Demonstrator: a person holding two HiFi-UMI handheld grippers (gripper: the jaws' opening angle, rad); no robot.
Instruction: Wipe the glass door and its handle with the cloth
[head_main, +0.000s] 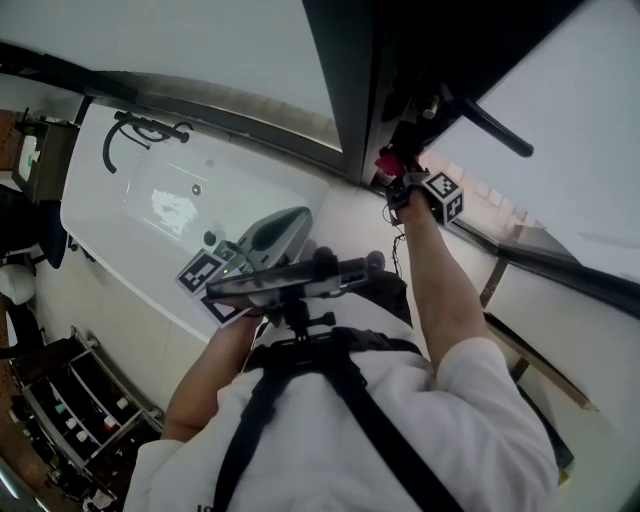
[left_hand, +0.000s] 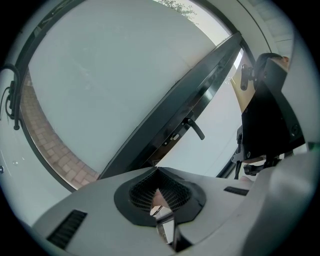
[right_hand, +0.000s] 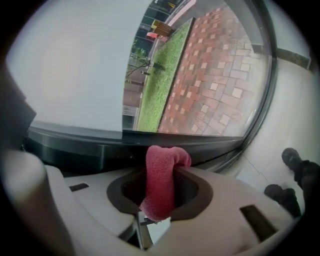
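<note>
The glass door's dark frame (head_main: 370, 90) runs down the middle of the head view, with its black lever handle (head_main: 495, 128) sticking out to the right. My right gripper (head_main: 398, 178) is raised against the foot of that frame, shut on a red cloth (head_main: 386, 160). In the right gripper view the cloth (right_hand: 167, 157) bulges out from between the jaws of the right gripper (right_hand: 160, 172), close to the frame (right_hand: 125, 145). My left gripper (head_main: 298, 224) is held near my chest, shut and holding nothing. In its own view, the left gripper (left_hand: 158, 171) faces the frame (left_hand: 200, 95) and handle (left_hand: 194, 128) from a distance.
A white tub-like fixture (head_main: 110, 215) with a black tap (head_main: 140, 130) lies to the left. A rack of bottles (head_main: 70, 410) stands at the lower left. Through the glass I see brick paving (right_hand: 215, 85) and grass. Dark gear (left_hand: 270, 120) hangs at the right.
</note>
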